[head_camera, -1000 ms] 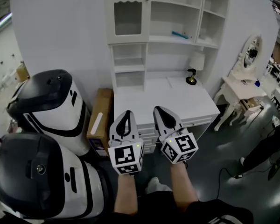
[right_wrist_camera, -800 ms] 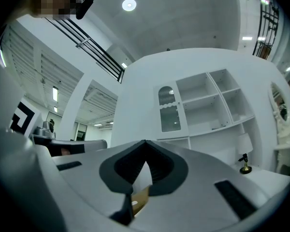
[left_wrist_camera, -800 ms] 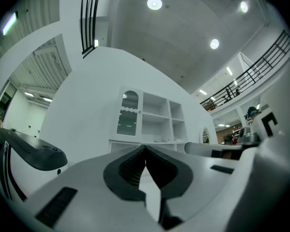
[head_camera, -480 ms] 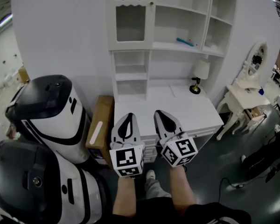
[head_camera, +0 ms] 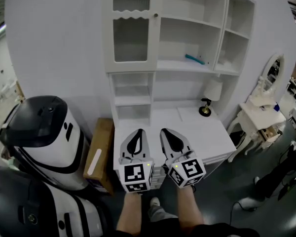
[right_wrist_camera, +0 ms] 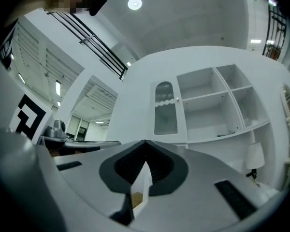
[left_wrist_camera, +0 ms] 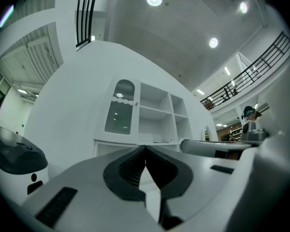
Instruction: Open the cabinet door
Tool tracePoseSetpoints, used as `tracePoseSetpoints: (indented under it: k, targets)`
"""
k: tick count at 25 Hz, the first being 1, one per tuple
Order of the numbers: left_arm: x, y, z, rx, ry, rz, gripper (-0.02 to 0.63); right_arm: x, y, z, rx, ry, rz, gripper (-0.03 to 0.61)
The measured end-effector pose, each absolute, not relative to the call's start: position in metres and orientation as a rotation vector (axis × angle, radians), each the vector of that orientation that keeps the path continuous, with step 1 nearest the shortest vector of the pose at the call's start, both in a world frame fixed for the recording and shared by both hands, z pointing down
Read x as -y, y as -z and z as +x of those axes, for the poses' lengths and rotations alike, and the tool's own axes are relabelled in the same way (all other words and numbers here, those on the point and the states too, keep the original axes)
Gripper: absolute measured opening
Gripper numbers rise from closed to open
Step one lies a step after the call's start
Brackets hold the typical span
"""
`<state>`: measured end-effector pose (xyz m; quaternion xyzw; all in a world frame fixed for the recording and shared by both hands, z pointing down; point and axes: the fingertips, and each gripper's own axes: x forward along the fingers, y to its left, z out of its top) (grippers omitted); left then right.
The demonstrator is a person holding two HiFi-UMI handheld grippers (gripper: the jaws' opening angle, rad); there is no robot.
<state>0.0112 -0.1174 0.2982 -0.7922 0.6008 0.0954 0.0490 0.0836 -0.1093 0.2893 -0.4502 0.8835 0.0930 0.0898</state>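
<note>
The white cabinet door (head_camera: 131,31) with its glass pane stands closed at the upper left of a white hutch, a small knob (head_camera: 156,15) on its right edge. Both grippers are held side by side low over the white desk top (head_camera: 192,127), well short of the door. My left gripper (head_camera: 136,131) is shut with nothing in it, and so is my right gripper (head_camera: 166,131). The left gripper view has the door (left_wrist_camera: 120,111) above the closed tips (left_wrist_camera: 145,148). From the right gripper view the door (right_wrist_camera: 165,111) and knob (right_wrist_camera: 177,99) lie beyond the closed tips (right_wrist_camera: 145,141).
Two white-and-black robot bodies (head_camera: 42,132) (head_camera: 34,209) crowd the left. A cardboard box (head_camera: 98,154) leans beside the desk. A small lamp (head_camera: 207,100) stands on the desk, a teal item (head_camera: 194,59) lies on a shelf, and a dressing table (head_camera: 261,112) is at the right.
Both grippers and the camera have moved closer to the hutch, which now fills more of the head view. Jaws stay shut.
</note>
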Motion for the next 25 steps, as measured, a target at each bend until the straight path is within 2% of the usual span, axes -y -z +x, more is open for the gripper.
tracePoseSetpoints:
  k: [16,25]
  targets:
    - [0.253,-0.269,0.07,-1.778,-0.321,-2.391,0.013,0.237,-0.269,0.134,-2.583,-0.268,-1.249,0.02]
    - [0.294,-0.264,0.088,-1.79,-0.321,-2.353,0.014,0.287,-0.264,0.158,-2.574,-0.275,-1.189,0.02]
